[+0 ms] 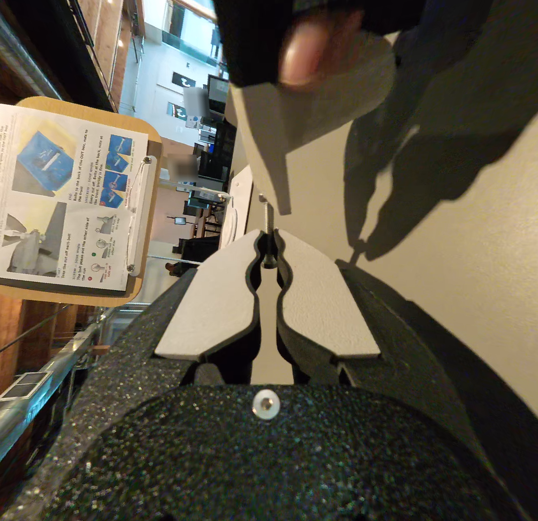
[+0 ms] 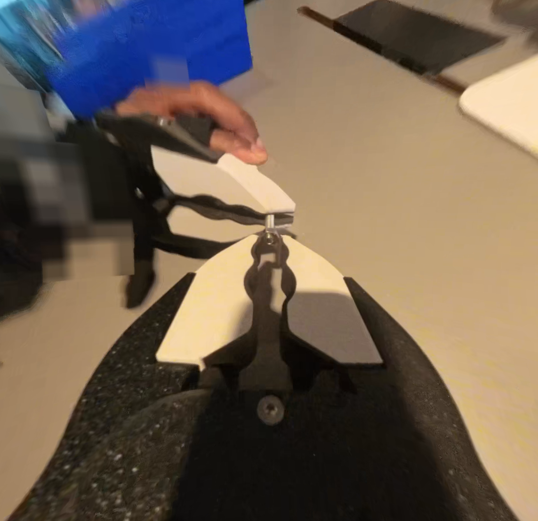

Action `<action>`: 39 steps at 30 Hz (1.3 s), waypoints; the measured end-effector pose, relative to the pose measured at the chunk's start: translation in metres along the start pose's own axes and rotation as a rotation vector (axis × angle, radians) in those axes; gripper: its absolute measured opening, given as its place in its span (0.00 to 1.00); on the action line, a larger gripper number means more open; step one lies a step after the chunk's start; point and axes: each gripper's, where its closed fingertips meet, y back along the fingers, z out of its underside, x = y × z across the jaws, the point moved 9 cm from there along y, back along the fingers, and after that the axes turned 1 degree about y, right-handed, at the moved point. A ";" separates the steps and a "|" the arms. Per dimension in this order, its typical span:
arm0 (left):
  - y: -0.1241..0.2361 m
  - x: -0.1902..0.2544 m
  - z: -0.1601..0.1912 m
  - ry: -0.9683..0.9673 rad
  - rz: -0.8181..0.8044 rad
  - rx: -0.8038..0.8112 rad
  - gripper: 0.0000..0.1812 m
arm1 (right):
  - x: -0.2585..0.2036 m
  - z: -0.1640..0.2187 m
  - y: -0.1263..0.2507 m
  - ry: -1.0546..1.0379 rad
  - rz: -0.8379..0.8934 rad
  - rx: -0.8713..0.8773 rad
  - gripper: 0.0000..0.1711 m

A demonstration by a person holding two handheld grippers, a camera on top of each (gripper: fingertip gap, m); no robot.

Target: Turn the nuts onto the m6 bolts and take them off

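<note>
The fingers (image 1: 230,277) of the left gripper (image 1: 269,239) are pinched narrow on a bolt (image 1: 267,216), its dark head caught between the tips and its threaded shaft sticking out ahead of them. At the far end of that shaft the right gripper (image 1: 272,204) meets it, tips drawn close together around a nut (image 1: 263,198). In the right wrist view the nut (image 2: 271,235) sits at the right gripper's (image 2: 270,240) tips, nipped between them, with the left gripper (image 2: 279,213) just beyond, a hand (image 2: 203,114) on it. A blue box (image 2: 151,50) stands farther off, left of the fingers, on the table (image 2: 378,187).
</note>
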 end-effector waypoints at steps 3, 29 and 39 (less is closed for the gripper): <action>0.000 0.000 -0.001 0.002 -0.004 0.000 0.03 | 0.013 0.010 -0.002 -0.420 -0.246 0.107 0.10; 0.000 -0.004 0.004 0.150 0.015 0.021 0.03 | 0.011 0.001 0.004 -0.322 -0.278 0.179 0.17; 0.008 -0.019 0.012 0.622 0.268 0.360 0.03 | -0.008 -0.013 0.017 0.376 -0.154 0.229 0.24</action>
